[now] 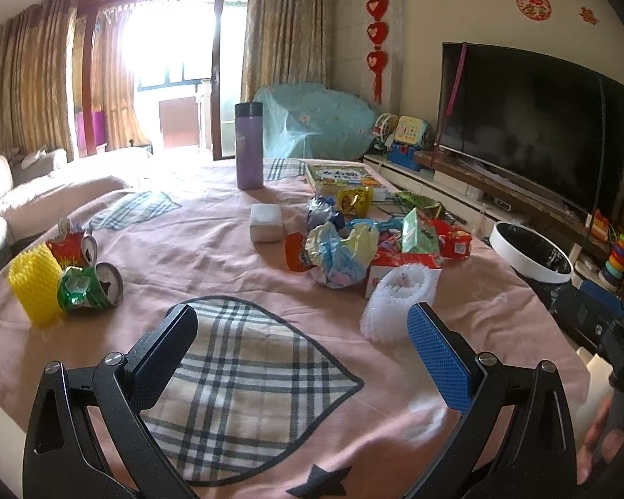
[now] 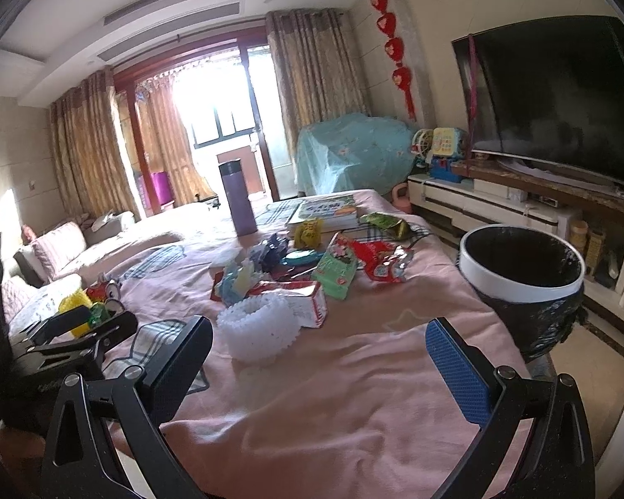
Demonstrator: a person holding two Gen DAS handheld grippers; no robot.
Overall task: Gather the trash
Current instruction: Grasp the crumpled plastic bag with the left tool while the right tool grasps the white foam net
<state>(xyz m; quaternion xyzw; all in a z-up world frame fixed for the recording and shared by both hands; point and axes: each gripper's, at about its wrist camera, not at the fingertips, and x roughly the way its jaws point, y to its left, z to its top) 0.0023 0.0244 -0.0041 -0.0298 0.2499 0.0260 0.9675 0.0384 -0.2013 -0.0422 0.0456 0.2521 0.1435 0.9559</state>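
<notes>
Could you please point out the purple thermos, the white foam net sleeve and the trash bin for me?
purple thermos [image 1: 249, 149], left wrist view, middle of its purple body.
white foam net sleeve [image 2: 258, 330], right wrist view, its front outer wall.
trash bin [image 2: 520, 287], right wrist view, front of its white rim.

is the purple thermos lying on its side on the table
No, the purple thermos stands upright on the pink tablecloth, its dark cap on top, behind the pile of wrappers.

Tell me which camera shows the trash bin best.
The right wrist view: the trash bin stands beside the table, with its white rim, dark interior and black liner bag all visible. The left wrist view shows only its white rim and part of the interior, farther off past the table edge.
</notes>
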